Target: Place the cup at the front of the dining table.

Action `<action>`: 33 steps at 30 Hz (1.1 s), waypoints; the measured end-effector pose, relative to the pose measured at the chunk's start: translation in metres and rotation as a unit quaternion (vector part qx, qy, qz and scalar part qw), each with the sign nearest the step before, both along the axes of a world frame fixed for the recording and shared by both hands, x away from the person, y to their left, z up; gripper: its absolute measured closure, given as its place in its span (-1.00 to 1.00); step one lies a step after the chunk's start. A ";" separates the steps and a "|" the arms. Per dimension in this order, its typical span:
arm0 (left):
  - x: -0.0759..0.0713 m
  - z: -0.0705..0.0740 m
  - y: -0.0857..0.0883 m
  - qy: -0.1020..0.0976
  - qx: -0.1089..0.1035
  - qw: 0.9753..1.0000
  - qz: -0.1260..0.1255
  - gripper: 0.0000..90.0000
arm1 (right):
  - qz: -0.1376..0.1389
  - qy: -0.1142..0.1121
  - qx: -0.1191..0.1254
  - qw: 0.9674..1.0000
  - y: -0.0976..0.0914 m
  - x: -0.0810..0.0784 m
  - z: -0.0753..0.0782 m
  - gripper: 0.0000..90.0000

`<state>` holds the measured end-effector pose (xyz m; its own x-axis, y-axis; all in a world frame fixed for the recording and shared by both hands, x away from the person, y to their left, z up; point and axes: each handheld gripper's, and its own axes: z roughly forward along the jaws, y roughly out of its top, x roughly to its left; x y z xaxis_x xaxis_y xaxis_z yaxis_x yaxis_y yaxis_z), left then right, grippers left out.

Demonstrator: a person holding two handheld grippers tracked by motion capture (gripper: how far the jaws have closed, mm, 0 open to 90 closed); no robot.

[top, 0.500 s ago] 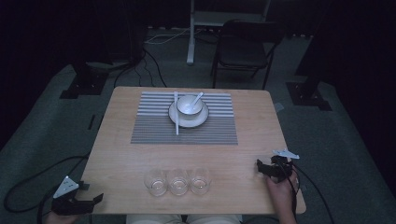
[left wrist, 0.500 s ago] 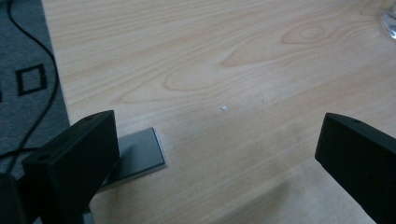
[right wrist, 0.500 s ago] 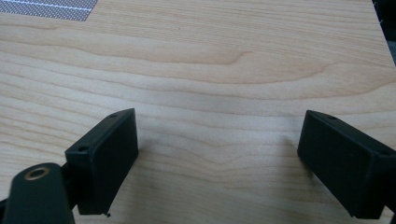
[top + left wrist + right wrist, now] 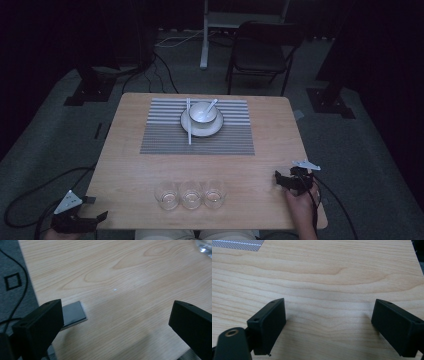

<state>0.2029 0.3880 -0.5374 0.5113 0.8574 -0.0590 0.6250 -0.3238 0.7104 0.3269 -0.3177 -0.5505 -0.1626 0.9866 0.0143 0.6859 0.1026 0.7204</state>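
Both grippers rest wide open, holding nothing — left gripper (image 4: pixel 80 220) at the table's (image 4: pixel 130 165) near-left corner, right gripper (image 4: pixel 290 181) at the near-right edge. Three glasses (image 4: pixel 190 194) stand in a row between them (nearer the right). No readable writing.

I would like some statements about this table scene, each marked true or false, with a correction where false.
1. Three clear glasses stand in a row near the person's edge of the table. True.
2. The bowl sits directly on the bare wood. False: it sits on a plate on the striped placemat.
3. The left claw is open. True.
4. The right claw is shut on a glass. False: it is open, with nothing between its jaws.
5. A spoon rests in the bowl. True.
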 end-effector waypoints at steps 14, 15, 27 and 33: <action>0.004 -0.001 -0.014 0.012 -0.002 0.999 -0.033 -1.00 | 0.000 0.000 0.000 1.000 0.000 0.000 0.000 -0.74; 0.005 -0.001 -0.016 0.010 -0.003 0.999 -0.037 -1.00 | 0.000 0.000 0.000 1.000 0.000 0.000 0.000 -0.74; 0.011 0.004 -0.035 0.013 0.003 0.997 -0.072 -1.00 | 0.000 0.000 0.000 1.000 0.000 0.000 0.000 -0.74; 0.016 0.008 -0.043 0.006 -0.001 0.996 -0.086 -1.00 | 0.000 0.000 0.000 1.000 0.000 0.000 0.000 -0.74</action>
